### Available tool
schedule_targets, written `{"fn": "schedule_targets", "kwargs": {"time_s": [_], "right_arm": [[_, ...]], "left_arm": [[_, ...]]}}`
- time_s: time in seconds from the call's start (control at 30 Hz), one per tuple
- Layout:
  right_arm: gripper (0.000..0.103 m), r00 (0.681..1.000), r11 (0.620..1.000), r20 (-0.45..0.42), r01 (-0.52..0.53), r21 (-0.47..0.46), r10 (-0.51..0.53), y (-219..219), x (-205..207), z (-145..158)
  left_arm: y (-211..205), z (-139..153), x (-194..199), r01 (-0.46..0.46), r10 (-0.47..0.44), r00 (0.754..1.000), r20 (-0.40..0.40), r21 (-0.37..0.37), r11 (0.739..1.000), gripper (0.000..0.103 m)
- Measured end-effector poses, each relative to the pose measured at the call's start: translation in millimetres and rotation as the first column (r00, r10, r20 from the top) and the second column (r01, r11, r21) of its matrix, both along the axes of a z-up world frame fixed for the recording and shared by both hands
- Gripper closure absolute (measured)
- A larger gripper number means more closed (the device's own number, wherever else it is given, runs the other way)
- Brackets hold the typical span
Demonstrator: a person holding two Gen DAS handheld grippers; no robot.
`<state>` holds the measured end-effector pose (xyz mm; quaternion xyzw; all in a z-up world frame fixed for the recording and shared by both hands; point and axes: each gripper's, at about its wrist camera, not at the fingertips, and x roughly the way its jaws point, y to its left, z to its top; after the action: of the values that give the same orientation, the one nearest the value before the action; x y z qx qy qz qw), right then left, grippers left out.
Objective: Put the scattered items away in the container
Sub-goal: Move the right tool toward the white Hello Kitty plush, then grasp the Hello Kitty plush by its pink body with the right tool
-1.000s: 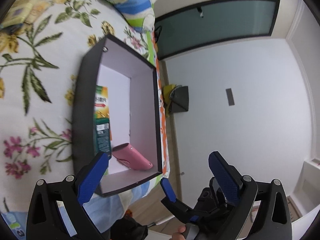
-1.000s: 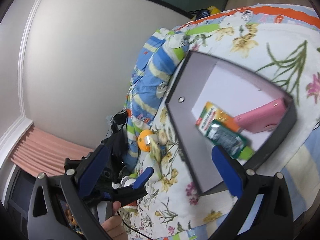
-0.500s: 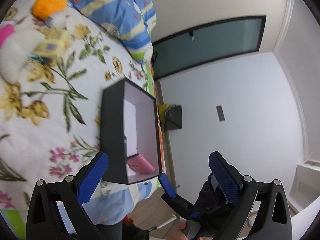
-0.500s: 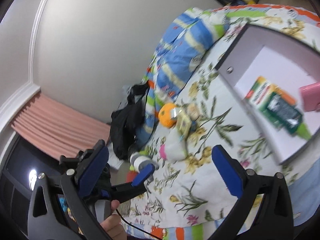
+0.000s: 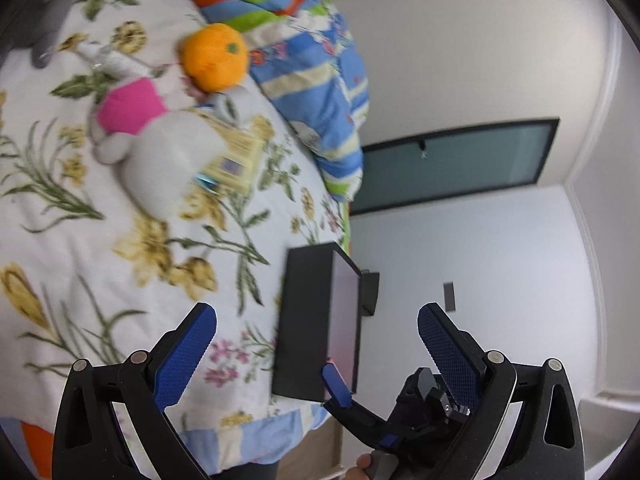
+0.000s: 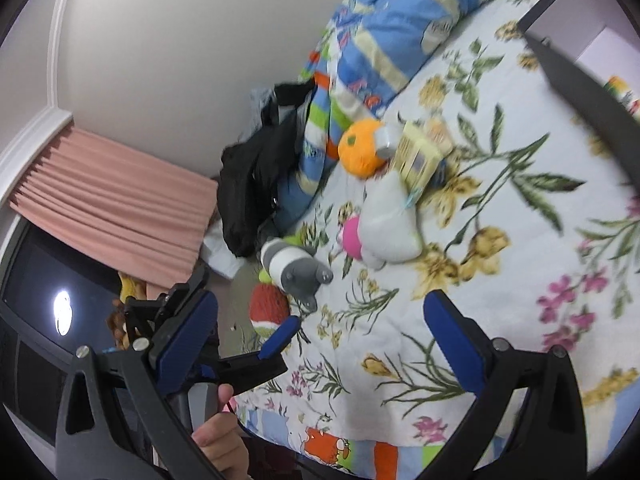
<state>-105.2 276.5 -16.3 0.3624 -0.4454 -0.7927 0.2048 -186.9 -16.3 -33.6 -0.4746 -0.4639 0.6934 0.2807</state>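
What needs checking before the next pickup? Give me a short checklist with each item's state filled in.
1. Right gripper fingers apart and holding nothing: ok.
2. Left gripper fingers apart and holding nothing: ok.
3. Items left on the bedspread: orange plush, yellow packet, white plush, grey striped plush: not ok, still outside the box.
4. Yellow packet free to lift: cannot tell, it overlaps the white plush.
5. Box open and within view: ok.
6. Room left inside the box: cannot tell, interior mostly hidden.
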Motion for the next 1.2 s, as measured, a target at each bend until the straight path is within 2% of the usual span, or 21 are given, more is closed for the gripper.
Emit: {"fn": "schedule_targets", "kwargs": {"time_s": [0.33,0.57,0.7,0.93,1.2], "right_arm": [[0.000,0.994,0.998,0.092,-0.058,-0.005,0.058,-54,-74,-54],[0.000,0.991,0.999,0.128,-0.049,0.003,0.048,-67,-126,-93],[0.000,0.992,0.997,0.111,-0.065,0.036,0.061,-73,-148,-108],[0.000,0.993,0.993,0.106,-0.062,0.095,0.052,-76,-181,-129],[0.000,0.990,0.991,0.092,-0.111,0.075,0.104,-82,-201,-146]], "left_arm": [[-84,-78,-45,-0.144,0.142,0.982,0.124,0.002,0.990,0.002],[-112,-131,-89,-0.188,0.193,0.962,0.194,-0.043,0.981,0.002],[-117,-156,-114,-0.182,0.190,0.957,0.220,-0.055,0.982,0.002],[-112,-175,-155,-0.147,0.159,0.965,0.209,-0.069,0.987,0.002],[-93,-183,-178,-0.099,0.103,0.978,0.182,-0.028,0.995,0.002]]}}
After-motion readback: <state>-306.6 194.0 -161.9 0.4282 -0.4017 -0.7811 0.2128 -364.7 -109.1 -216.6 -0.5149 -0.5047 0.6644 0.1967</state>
